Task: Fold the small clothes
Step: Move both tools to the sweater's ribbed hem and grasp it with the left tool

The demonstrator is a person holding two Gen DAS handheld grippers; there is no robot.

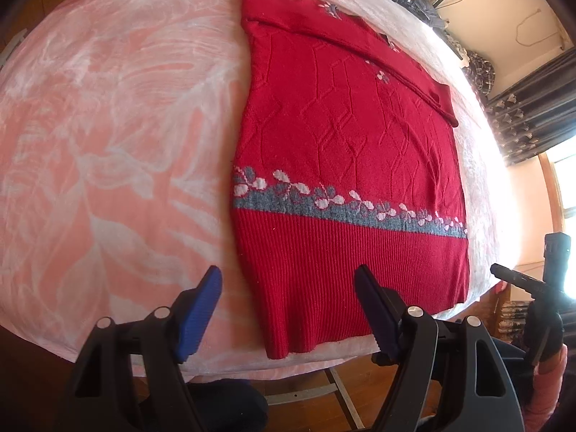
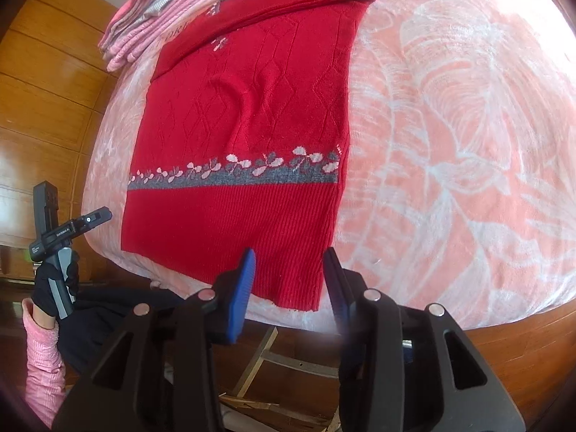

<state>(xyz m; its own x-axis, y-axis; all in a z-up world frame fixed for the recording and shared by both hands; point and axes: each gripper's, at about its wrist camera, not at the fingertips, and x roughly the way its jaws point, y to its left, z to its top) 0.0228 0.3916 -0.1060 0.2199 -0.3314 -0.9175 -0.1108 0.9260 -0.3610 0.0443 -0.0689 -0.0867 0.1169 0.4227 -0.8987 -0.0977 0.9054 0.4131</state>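
A red knit sweater lies flat on the pink flowered blanket. It has a grey band with white flowers above the ribbed hem, and its top part is folded across. My left gripper is open and hovers over the hem's near left corner, with blue-padded fingers on either side of the cloth's edge. My right gripper is open too, above the hem's near right corner. Neither gripper holds anything.
A pile of folded pink and grey clothes sits at the far end of the blanket. A person's gloved hand with a pink sleeve is at the left. A wooden wall stands to the left, and a metal frame is below the near edge.
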